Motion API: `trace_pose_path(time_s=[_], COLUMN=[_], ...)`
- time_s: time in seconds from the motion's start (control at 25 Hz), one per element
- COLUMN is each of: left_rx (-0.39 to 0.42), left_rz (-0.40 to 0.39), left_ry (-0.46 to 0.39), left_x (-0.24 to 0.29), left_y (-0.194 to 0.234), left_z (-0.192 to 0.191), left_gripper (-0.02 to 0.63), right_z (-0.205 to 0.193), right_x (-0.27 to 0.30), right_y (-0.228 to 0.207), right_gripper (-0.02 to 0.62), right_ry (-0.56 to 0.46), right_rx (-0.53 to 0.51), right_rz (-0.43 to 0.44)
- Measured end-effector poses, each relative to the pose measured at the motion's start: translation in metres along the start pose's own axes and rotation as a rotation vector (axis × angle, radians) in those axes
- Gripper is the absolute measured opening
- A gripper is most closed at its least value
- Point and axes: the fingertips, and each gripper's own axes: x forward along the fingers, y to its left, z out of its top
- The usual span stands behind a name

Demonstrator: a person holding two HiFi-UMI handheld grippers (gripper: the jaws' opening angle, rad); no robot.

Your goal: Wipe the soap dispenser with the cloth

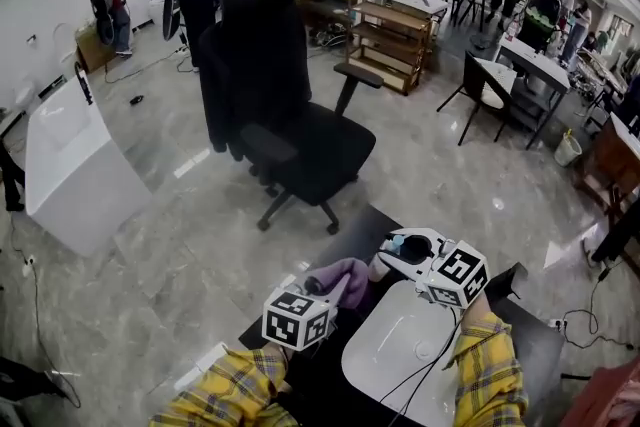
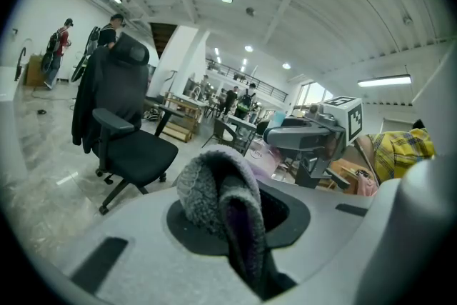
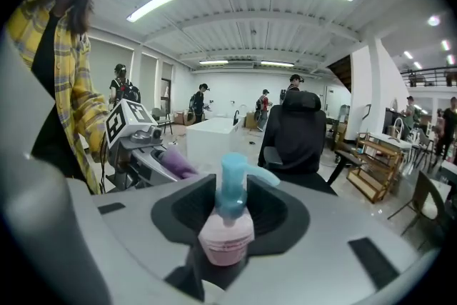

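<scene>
The soap dispenser (image 3: 227, 233), a pink bottle with a blue pump (image 3: 232, 186), stands upright between the jaws of my right gripper (image 3: 228, 264), which is shut on it. In the head view that gripper (image 1: 400, 260) holds the dispenser (image 1: 383, 266) up near the basin's far end. My left gripper (image 1: 328, 300) is shut on a purple fleecy cloth (image 1: 343, 277), which bulges out between its jaws (image 2: 218, 193). The cloth hangs just left of the dispenser, a small gap apart. Each gripper shows in the other's view: the right gripper (image 2: 314, 136) and the left gripper (image 3: 136, 139).
A white basin (image 1: 395, 360) lies on a dark table (image 1: 345, 230) right below my hands. A black office chair (image 1: 275, 115) stands ahead on the tiled floor, with a white bathtub-like unit (image 1: 70, 165) to the left. People and wooden shelves (image 1: 395, 35) are farther back.
</scene>
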Motion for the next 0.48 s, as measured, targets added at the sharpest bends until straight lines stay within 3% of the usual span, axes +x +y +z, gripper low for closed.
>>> trace_pose_path(time_s=[0.2, 0.48], left_rx=[-0.003, -0.007], left_rz=[0.004, 0.002], left_ry=[-0.006, -0.008], left_x=[0.0055, 0.0079], left_y=[-0.0019, -0.0023], left_z=[0.0015, 0.0008], left_gripper=[0.057, 0.057], right_z=[-0.0024, -0.0052], right_x=[0.0006, 0.0002], right_y=[-0.0048, -0.0093], right_gripper=[0.124, 0.123], right_ry=[0.008, 0.002], right_rx=[0.084, 0.181], right_rz=[-0.050, -0.191])
